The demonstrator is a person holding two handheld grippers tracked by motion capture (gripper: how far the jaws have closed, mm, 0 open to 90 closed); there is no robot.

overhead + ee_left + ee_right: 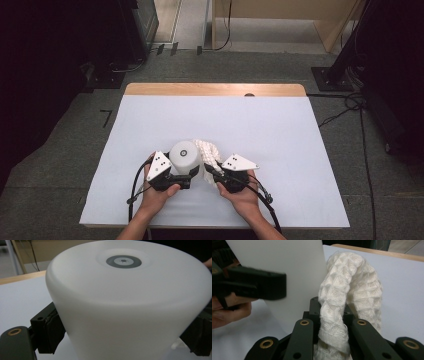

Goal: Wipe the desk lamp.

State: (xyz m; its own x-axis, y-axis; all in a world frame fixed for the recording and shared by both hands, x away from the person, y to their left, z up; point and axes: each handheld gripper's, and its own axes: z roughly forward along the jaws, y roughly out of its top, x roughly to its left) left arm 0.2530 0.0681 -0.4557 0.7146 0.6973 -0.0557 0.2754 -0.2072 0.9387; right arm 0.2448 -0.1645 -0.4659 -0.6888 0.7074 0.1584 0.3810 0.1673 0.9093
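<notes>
Here, the white tapered container (184,156) is stood upside down near the front of the white table (280,130), clamped between the widely spread jaws of the left gripper (192,175). Just beside it, a white waffle-weave cloth (209,152) is pinched in the closed jaws of the right gripper (209,170).

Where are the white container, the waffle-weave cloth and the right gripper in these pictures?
white container (125,305): left gripper view, on its side wall.
waffle-weave cloth (342,290): right gripper view, on the raised fold.
right gripper (214,172): high view, at the jaws pinching the cloth.
</notes>
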